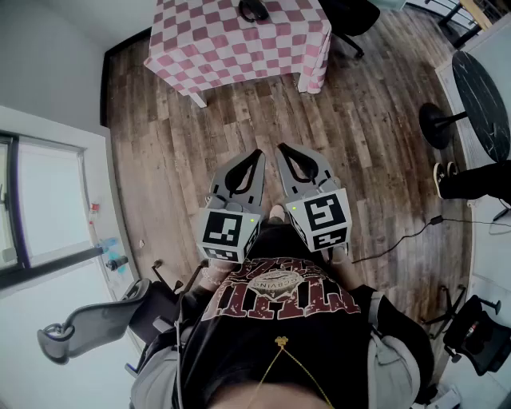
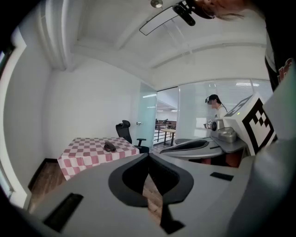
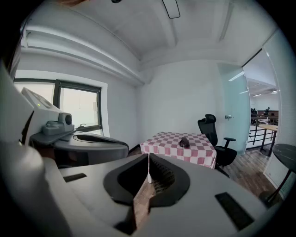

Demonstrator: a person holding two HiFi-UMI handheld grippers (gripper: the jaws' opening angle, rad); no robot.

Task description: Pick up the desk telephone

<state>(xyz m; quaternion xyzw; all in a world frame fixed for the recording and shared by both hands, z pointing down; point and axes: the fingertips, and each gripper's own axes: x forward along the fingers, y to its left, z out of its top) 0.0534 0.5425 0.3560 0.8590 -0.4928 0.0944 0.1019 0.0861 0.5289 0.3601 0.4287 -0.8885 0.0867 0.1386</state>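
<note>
The desk telephone (image 1: 254, 9) is a small dark object lying on a table with a pink-and-white checked cloth (image 1: 239, 48), far ahead across the wooden floor. The left gripper view shows the telephone (image 2: 109, 146) on the table (image 2: 88, 155), and so does the right gripper view: telephone (image 3: 184, 142), table (image 3: 173, 147). My left gripper (image 1: 256, 152) and right gripper (image 1: 281, 148) are held side by side close to my chest, well short of the table. Both have their jaws together with nothing between them. The left gripper (image 2: 148, 155) and right gripper (image 3: 148, 158) point slightly downward.
A black office chair (image 1: 351, 17) stands behind the table. A round black table (image 1: 483, 88) and someone's feet (image 1: 445, 177) are at the right. A cable (image 1: 399, 240) lies on the floor. A grey chair (image 1: 88, 323) is at my lower left. Another person (image 2: 215, 107) stands by a glass wall.
</note>
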